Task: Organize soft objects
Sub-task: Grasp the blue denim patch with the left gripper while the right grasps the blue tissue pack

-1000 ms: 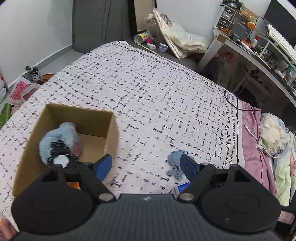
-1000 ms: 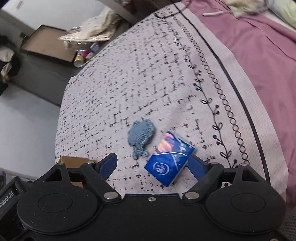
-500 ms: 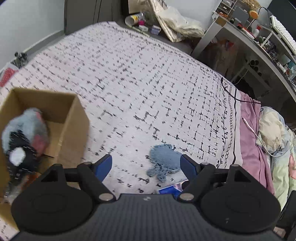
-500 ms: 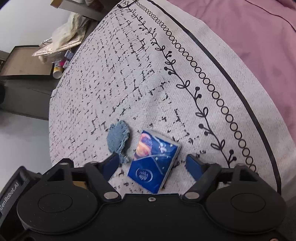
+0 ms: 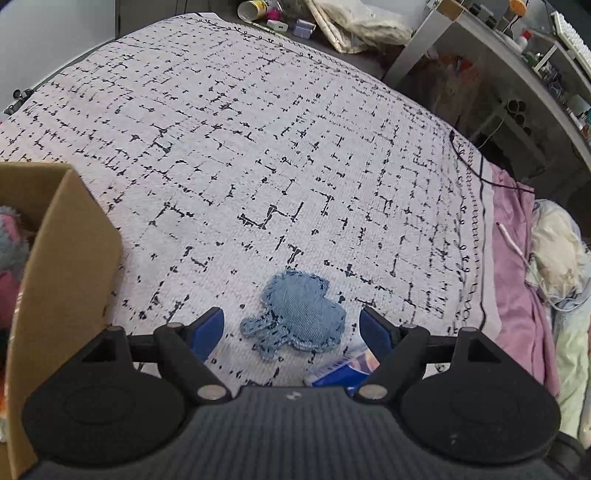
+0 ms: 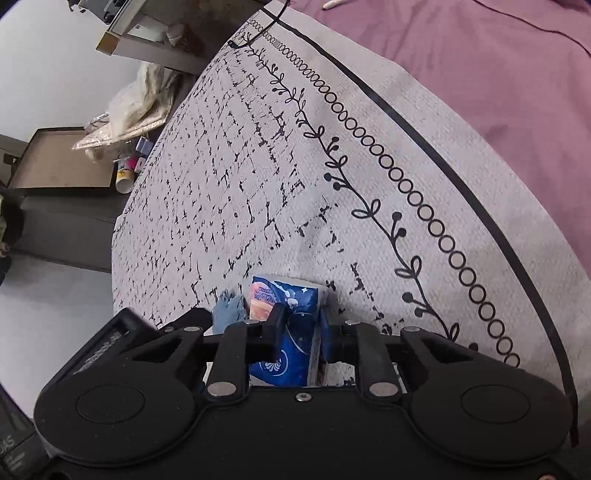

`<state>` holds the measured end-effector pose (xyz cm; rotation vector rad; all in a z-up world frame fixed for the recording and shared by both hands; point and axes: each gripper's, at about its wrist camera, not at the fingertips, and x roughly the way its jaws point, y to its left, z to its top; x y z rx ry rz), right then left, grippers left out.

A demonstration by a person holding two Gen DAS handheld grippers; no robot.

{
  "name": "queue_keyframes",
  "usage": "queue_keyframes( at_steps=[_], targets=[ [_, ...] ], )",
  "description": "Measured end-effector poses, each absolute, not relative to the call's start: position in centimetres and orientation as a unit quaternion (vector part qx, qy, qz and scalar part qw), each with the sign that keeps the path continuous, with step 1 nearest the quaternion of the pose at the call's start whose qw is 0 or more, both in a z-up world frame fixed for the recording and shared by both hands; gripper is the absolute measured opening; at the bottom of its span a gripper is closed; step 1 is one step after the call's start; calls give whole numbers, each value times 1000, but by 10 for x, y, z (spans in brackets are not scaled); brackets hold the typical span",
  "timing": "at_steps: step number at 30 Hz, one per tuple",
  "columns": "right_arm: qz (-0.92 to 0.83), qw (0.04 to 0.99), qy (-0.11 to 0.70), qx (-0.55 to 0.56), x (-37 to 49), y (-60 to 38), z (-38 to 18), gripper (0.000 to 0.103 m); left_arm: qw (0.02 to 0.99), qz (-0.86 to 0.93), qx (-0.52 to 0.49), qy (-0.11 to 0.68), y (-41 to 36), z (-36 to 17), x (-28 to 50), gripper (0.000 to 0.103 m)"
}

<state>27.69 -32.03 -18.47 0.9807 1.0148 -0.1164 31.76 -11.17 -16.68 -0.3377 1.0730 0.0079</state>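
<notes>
Bed covered w/ white bedspread point(image 5: 280, 155), black broken-grid print; border of circles and leafy vine seen along its edge point(image 6: 417, 206) in right view. Mauve sheet point(image 6: 461, 74) laid beyond border; crumpled pale bedding point(image 5: 557, 258) piled at far right. Black cable point(image 5: 480, 173) draped over bedspread edge, white cable point(image 5: 515, 243) on mauve sheet. Grey desk point(image 5: 491, 40) w/ shelves, cluttered w/ bottles and small items, set past bed's corner. Floor grey; beige bag point(image 5: 354, 26), paper cup point(image 5: 255, 5) and misc clutter lying at bed's foot. Flat brown tray point(image 6: 62, 162) seen on floor near plain white wall point(image 6: 55, 66). Lighting even, soft.
</notes>
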Motion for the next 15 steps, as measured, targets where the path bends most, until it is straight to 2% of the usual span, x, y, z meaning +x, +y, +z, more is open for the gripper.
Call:
queue_keyframes(
  at_steps=[9,10,12,13,15],
  targets=[
    [-57,767,467,438,284,-320,-188,19,839,8,-163,519,-116,-192,330,77],
    [-57,768,466,436,285,-319,-188,19,842,9,-163,515,-116,-192,330,73],
    [-55,771,464,432,290,-316,-187,19,844,11,-167,510,-115,-192,331,52],
    [-53,773,462,431,290,-315,-186,19,843,8,-171,511,-114,-192,332,33],
    [-48,777,459,429,291,-315,-184,19,839,3,-186,511,-110,-189,332,27]
  ],
)
